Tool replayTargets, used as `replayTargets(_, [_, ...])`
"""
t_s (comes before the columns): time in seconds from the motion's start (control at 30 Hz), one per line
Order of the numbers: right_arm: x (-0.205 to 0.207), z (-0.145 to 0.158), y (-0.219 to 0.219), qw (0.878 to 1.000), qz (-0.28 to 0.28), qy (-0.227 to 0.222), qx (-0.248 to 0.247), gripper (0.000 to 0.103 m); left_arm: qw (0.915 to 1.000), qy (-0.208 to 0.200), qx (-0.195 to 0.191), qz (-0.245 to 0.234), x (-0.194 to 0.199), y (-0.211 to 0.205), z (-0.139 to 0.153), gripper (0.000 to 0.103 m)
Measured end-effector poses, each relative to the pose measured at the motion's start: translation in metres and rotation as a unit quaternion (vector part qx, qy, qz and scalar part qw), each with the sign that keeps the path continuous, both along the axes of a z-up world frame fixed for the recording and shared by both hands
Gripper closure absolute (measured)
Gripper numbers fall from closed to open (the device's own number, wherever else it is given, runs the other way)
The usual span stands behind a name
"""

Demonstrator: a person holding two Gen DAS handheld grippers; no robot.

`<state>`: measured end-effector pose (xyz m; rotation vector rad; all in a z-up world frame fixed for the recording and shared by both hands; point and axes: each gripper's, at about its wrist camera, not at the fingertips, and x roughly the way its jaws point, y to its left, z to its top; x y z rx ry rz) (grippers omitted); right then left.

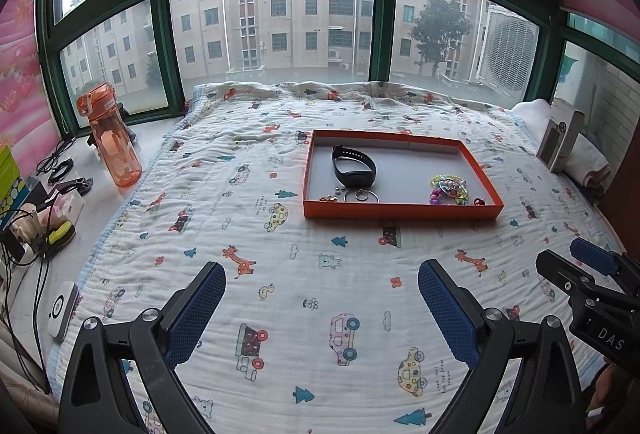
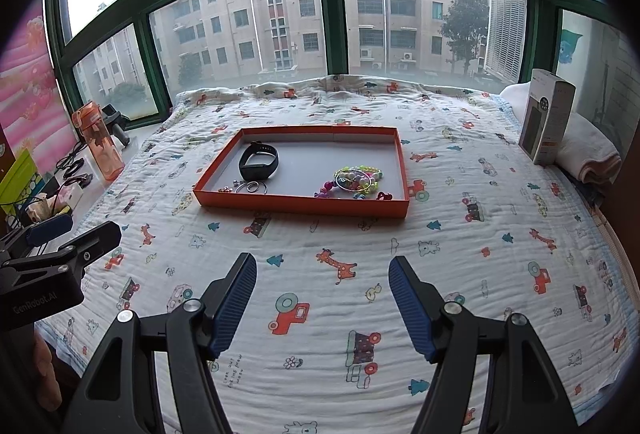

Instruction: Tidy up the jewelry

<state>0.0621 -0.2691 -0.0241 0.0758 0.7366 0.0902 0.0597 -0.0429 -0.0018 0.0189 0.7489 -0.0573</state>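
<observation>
Both tools hang over the quilted bed (image 1: 320,294), well short of the orange tray (image 1: 400,212): the left tool (image 1: 320,298) and the right tool (image 2: 322,288) are spread wide, nothing between their pads. All the jewelry sits in the tray, with the black wristband (image 2: 258,161) and small rings (image 2: 252,188) toward its left, the bright beaded bracelets (image 2: 358,180) toward its right. Best bet is one piece per reach, coming in low over the near wall and pinching the wristband across its strap, the other tool steadying the tray's rim.

Twin black handheld grippers with blue ribbed pads

Left gripper (image 1: 322,308) and right gripper (image 2: 323,300) have silver pivot screws; white "GenRobot.AI" and "DAS" lettering marks their housings.
</observation>
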Motion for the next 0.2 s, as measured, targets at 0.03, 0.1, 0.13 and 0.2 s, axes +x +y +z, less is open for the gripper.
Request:
replayTargets(0.03, [-0.0003,0.0000,-0.0006,1.000,0.001,0.000,0.000,0.028,1.0000,-0.002,0.002,0.001,-0.0005,0.0003,0.0003,0.000])
replayTargets(0.1, [-0.0001,0.0002,-0.0001,1.000,0.001,0.000,0.000,0.028,1.0000,-0.004,0.004,0.003,-0.0006,0.0006,-0.0002,0.000])
replayTargets(0.13, [-0.0003,0.0000,-0.0007,1.000,0.000,-0.001,0.000,0.028,1.0000,-0.003,0.004,0.002,-0.0007,0.0007,-0.0006,0.000])
replayTargets(0.2, [0.0000,0.0001,-0.0002,1.000,0.000,0.000,0.001,0.028,1.0000,-0.001,0.003,-0.001,0.0000,0.0008,-0.0011,0.000])
